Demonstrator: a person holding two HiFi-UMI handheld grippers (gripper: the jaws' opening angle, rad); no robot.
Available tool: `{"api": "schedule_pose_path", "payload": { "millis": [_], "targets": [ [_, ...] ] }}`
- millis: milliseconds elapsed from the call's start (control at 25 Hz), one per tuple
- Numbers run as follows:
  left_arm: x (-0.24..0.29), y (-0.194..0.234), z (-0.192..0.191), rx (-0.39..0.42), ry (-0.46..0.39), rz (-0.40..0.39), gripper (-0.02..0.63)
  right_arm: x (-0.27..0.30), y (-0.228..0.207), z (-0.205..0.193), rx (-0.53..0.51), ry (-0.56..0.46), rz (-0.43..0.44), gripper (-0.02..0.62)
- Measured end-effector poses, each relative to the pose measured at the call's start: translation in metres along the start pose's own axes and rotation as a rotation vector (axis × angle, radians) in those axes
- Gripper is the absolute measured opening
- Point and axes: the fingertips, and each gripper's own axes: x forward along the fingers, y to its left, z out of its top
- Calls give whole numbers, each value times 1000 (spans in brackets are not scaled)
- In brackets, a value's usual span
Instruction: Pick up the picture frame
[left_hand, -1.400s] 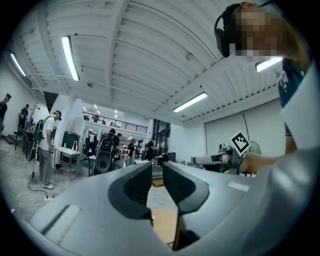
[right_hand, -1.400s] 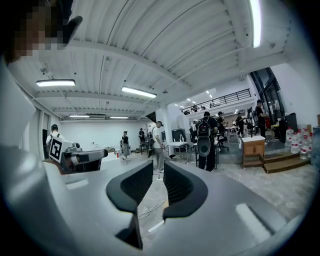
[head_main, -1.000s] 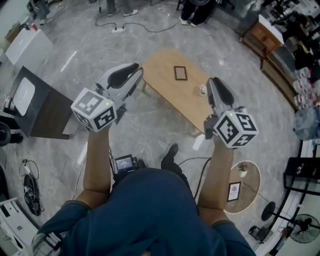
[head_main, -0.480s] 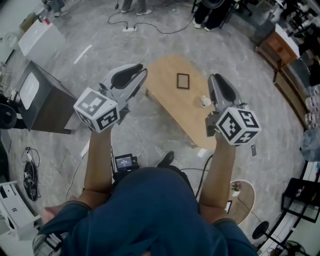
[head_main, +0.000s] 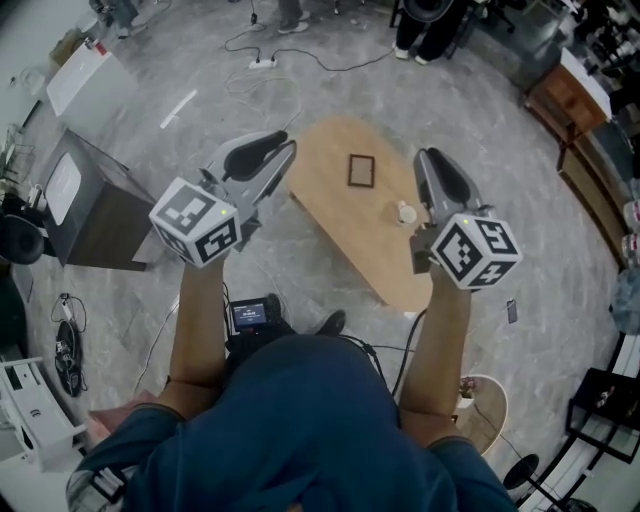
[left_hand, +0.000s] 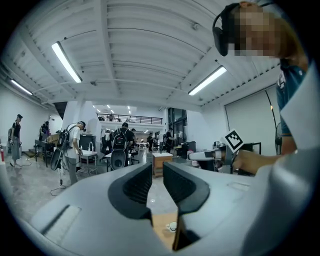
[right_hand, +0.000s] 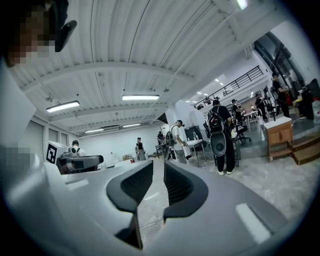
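Picture frame: The picture frame (head_main: 361, 171) lies flat on the wooden desk (head_main: 335, 215), toward its far end (it is small, with a dark rim).
Cup: A little white cup (head_main: 405, 213) stands on the desk too. It is near the frame but not touching it, off to my right and closer to me.
Left gripper: My left gripper (head_main: 283, 143) hangs up in the air, by the left edge of the desk. Its fingers (left_hand: 132, 187) are a little bit apart and hold nothing. I can see floor and a bit of desk through the gap.
Right gripper: My right gripper (head_main: 425, 155) hangs up in the air too, by the right edge of the desk and close to the cup. Its fingers (right_hand: 182, 187) are a little bit apart and hold nothing.
Which way: The frame is in front of me and lower down, in the middle between my two grippers.
Long side: The frame's long sides point away from me, and its short sides go left to right.
Who is nearer: The right gripper looks a bit nearer in the head view, but both are up high, so I am not sure.
Next move: I think I have to go forward and down, and open the fingers wider for a thin edge. The cup could get bumped if the right gripper goes.
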Motion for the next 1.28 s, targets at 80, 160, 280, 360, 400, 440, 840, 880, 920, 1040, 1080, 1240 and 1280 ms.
{"api": "schedule_pose_path", "payload": {
  "millis": [80,160,280,360,400,440,840,880,920,1040,1080,1240,1280],
  "targets": [
    [12,2,-2,-1,4,-21,67,1,-10,-2,8,-1,-21,74],
    [24,8,-8,-9,5,-48,67,5,-18,-5,11,6,-46,74],
    [42,17,-16,-34,-1,-83,67,11,-30,-10,8,23,-84,74],
    [56,21,-18,-48,-11,-112,67,11,-40,-10,4,26,-119,74],
    [65,23,-18,-55,-16,-130,67,11,-46,-9,1,27,-141,74],
    [75,25,-18,-63,-22,-149,67,11,-53,-6,-2,29,-164,74],
    [148,93,-5,-87,-50,-300,67,67,-81,10,2,41,-313,74],
    [152,105,-5,-87,-50,-309,67,77,-80,9,3,44,-322,74],
    [156,114,-6,-87,-49,-321,67,86,-79,8,3,48,-332,74],
    [169,136,-9,-93,-45,-358,67,106,-79,9,4,49,-365,74],
    [172,143,-10,-95,-44,-370,67,112,-80,9,4,48,-376,74],
    [185,160,-19,-111,-35,-402,67,131,-82,3,8,63,-401,74],
    [188,163,-22,-117,-30,-406,67,135,-82,1,10,70,-403,74]
  ]
}}
